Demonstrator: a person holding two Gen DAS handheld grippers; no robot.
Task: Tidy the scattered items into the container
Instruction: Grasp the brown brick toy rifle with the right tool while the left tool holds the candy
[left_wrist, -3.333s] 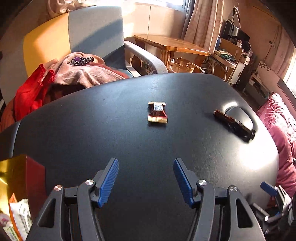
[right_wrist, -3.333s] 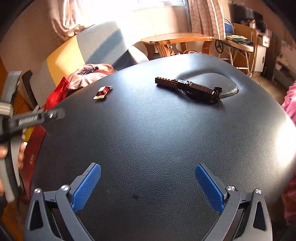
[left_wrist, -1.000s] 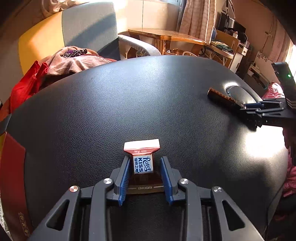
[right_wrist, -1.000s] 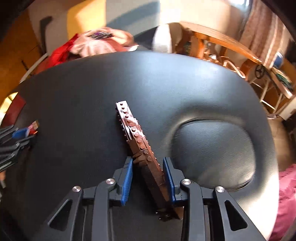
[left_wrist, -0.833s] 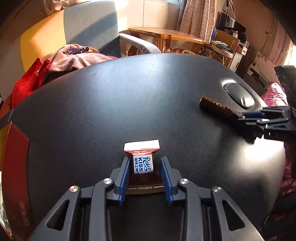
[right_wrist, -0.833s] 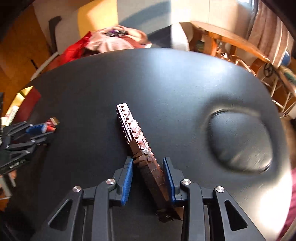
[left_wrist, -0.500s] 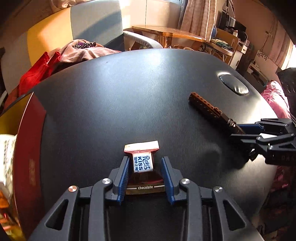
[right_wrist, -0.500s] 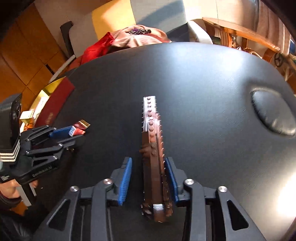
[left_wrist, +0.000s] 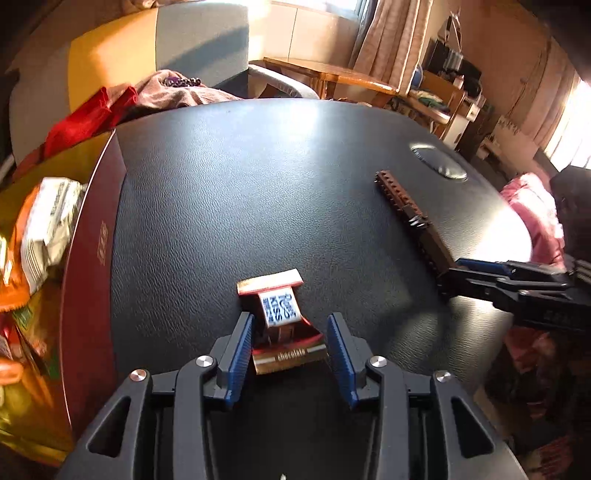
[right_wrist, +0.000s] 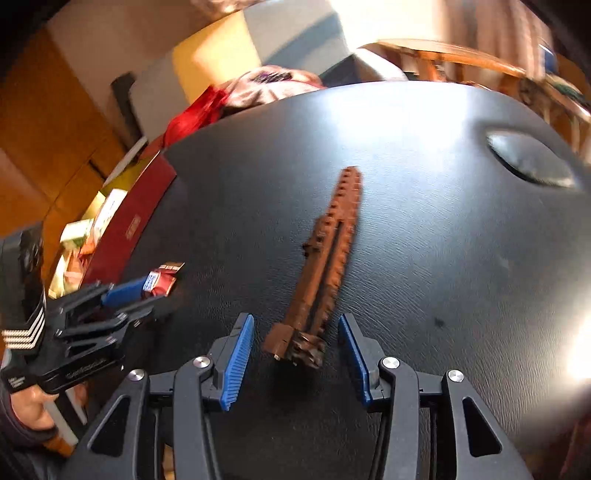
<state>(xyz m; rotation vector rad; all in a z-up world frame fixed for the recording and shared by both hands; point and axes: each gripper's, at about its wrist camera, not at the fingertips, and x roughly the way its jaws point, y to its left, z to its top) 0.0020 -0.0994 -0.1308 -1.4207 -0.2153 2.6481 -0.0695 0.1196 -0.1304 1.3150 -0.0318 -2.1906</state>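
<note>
1. The left tongs (left_wrist: 290, 354) have just been opening; their blue pads stand apart from the small red and gold chocolate packet with a white label (left_wrist: 282, 321), which lies loose between them, tilted.
2. The right tongs (right_wrist: 297, 358) have also just been opening, and the long brown toy-brick bar (right_wrist: 325, 266) is free between the spread jaws. The picture is blurred, so I cannot tell whether it already rests on the black leather-like surface (left_wrist: 258, 184).
3. Both things appear to be let go over the surface, not over the dark red box with gold inside (left_wrist: 92, 258), which holds snack bags at the left edge. The risk is that they stay outside the container.
4. The bar is long and loose; it may roll or slide toward the edge of the surface.
5. Both tongs work near each other; a new grasp of either thing could bring them into collision.
</note>
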